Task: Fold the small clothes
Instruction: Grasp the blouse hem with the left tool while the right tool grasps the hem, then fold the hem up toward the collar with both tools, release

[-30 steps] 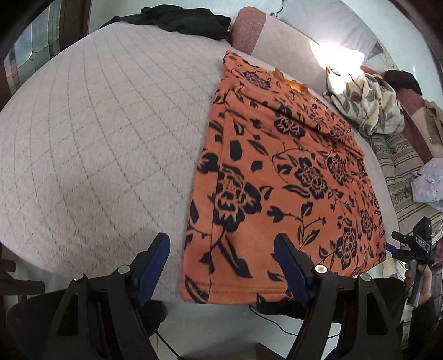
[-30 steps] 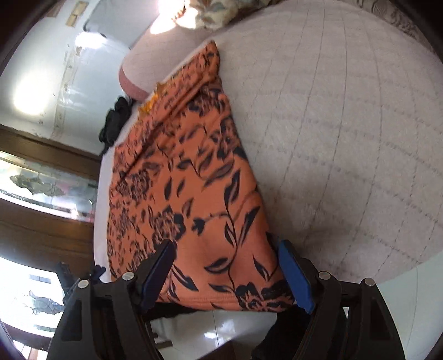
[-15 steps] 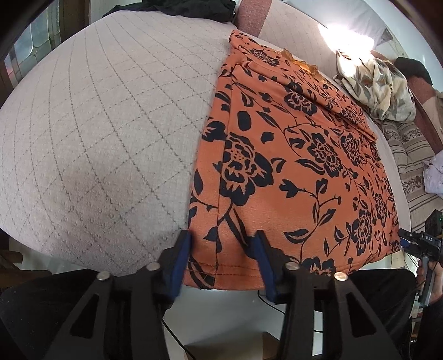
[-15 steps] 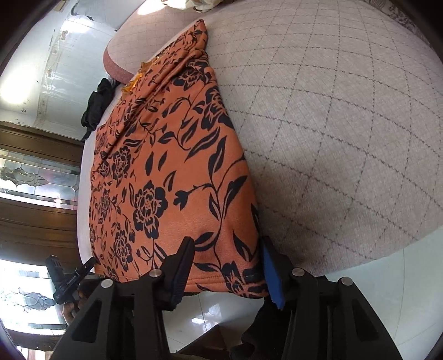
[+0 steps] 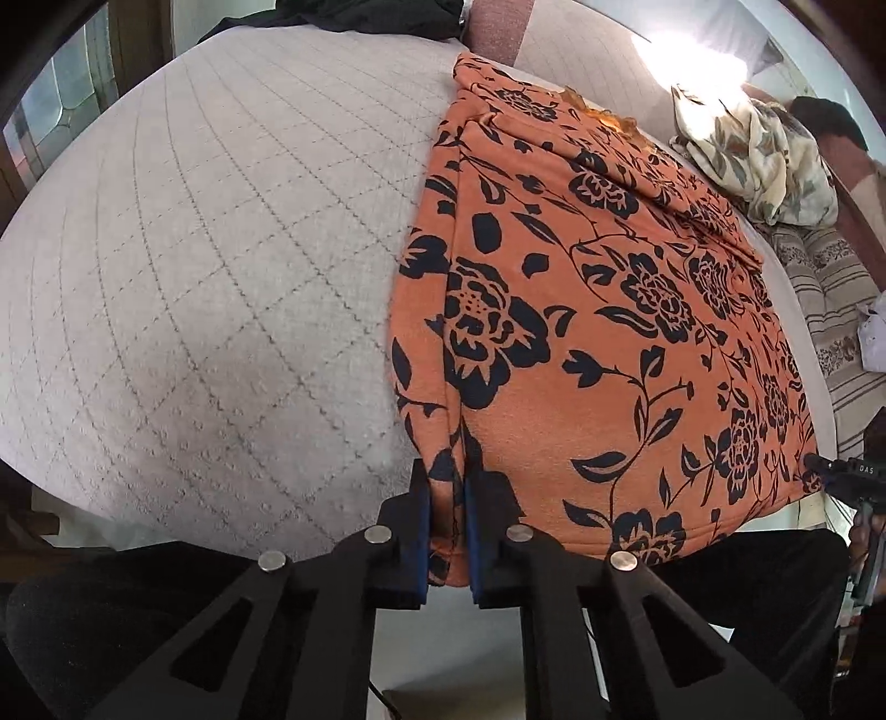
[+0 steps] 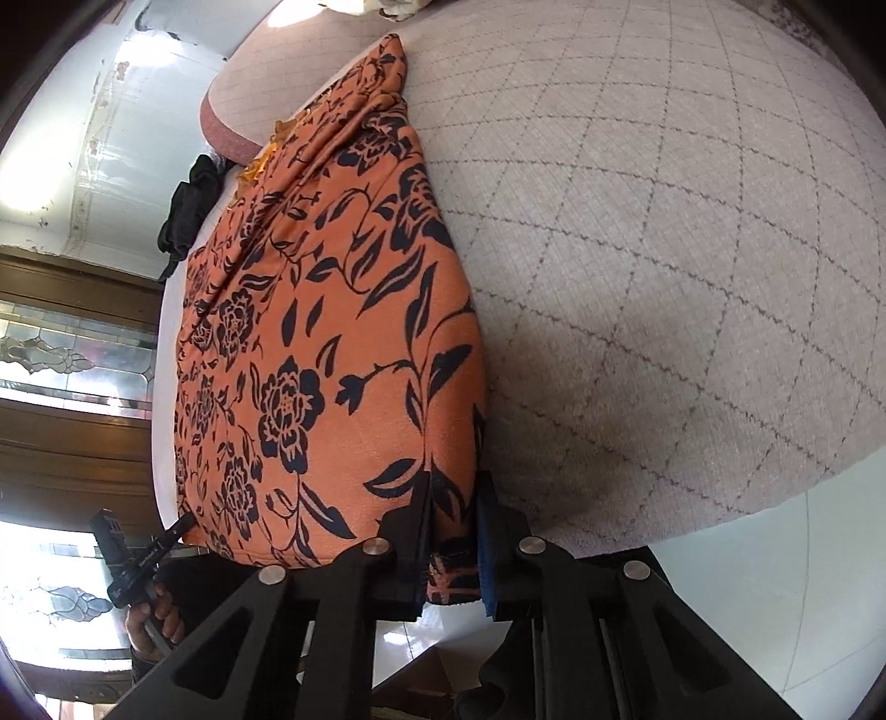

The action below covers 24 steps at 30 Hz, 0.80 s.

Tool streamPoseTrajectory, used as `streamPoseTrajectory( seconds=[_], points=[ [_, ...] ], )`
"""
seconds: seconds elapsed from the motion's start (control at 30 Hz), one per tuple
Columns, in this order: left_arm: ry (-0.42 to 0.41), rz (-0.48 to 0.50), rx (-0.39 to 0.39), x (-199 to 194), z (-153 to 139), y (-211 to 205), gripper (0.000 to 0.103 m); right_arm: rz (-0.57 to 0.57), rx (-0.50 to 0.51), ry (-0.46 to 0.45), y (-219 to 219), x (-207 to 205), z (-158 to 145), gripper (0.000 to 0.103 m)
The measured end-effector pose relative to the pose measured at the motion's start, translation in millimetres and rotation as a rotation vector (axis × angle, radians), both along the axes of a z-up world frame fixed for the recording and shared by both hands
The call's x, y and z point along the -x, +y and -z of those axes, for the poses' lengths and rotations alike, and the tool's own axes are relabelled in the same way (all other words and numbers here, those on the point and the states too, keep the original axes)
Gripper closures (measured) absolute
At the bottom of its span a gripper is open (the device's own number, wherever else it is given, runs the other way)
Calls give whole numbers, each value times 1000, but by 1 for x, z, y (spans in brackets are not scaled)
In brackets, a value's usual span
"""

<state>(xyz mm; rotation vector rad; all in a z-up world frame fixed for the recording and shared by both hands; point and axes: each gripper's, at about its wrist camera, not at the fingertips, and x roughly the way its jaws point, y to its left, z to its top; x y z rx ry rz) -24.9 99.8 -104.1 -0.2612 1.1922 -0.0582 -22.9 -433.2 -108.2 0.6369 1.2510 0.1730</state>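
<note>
**Both grippers pinching the near hem of the orange cloth**

Spread flat on a quilted grey bed [image 5: 210, 266]: an orange cloth [image 5: 609, 332] with a black flower print, running from the near edge of the mattress toward the far end. Near hem hanging just over the mattress edge.

Left gripper [image 5: 447, 498], at the near left corner of the cloth: blue-padded fingers [image 5: 422, 531] pressed in on a bunched fold of the hem, orange fabric squeezed between them and rising in a ridge just beyond the tips. Pinching the cloth, nearly together.

Right gripper [image 6: 454, 515], at the near right corner: jaws closing, one blue pad [image 6: 487, 554] visible on the right side, a strip of the hem caught between the two and showing below them. Pads against the fabric on both sides.

In the left view, far beyond the cloth: a dark garment [image 5: 365, 16] at the top of the bed, a pink-edged pillow [image 5: 498, 39], a crumpled pale flowered fabric [image 5: 758, 160] to the far right, striped bedding [image 5: 836, 310] along the right side. Right gripper's tip and the hand [image 5: 864, 531] on it just visible at the right edge of that view.

In the right view: the left gripper small at the lower left, held by a hand [image 6: 155, 615]; wooden panelling with patterned glass [image 6: 61, 354] behind it; pale floor tiles [image 6: 775, 581] below the mattress edge.
</note>
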Motion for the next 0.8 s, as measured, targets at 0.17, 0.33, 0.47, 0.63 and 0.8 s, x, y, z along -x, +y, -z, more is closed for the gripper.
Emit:
streamPoseTrajectory(
  seconds=[0.17,0.33,0.47,0.63,0.8],
  points=[
    [4,5,-16,-2,1,-5,89,12,-7,14,0,-1,3,83],
    [0,24,8,-4,3,-10,66,15,-33,1,-1,0,1,53],
    [-10,55,-64,-3,1,-16,94,5,33,27,1,-2,1,91],
    [7,23,-24,-3,0,-2,94,13,68,55,-9,2,1,92],
    [27,20,-44,-6,-10,-1,90,-8,95,86,-17,7,-1,88]
  ],
)
